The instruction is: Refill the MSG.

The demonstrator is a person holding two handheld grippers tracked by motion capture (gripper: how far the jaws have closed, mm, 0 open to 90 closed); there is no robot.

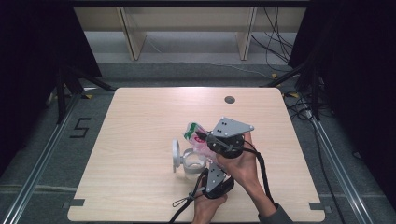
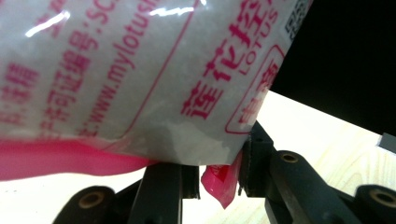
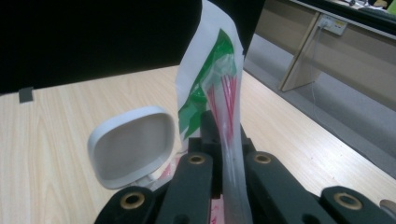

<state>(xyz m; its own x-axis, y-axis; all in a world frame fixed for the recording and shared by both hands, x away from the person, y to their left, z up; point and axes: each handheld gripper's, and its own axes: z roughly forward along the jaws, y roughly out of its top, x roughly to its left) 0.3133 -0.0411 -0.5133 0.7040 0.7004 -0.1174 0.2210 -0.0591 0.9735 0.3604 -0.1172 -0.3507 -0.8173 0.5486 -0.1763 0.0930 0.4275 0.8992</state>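
A white plastic bag [image 1: 194, 132] with green and pink print hangs over the middle of the table, held between both grippers. My right gripper [image 1: 203, 137], under its grey plate, is shut on the bag's green-printed edge [image 3: 210, 93]; the film runs straight through its jaws [image 3: 223, 130]. My left gripper [image 1: 205, 169] comes up from below, shut on the bag's pink bottom corner [image 2: 219, 179]. The bag's pink-lettered face [image 2: 140, 70] looms close above it. Just left of the bag stands a small white container [image 1: 189, 163] with its hinged lid [image 3: 133, 144] open and upright.
The light wooden table [image 1: 140, 121] has a round cable hole [image 1: 229, 99] near its far edge. Black curtains flank both sides. Wooden shelving legs and loose cables [image 1: 275, 42] lie on the floor beyond the table.
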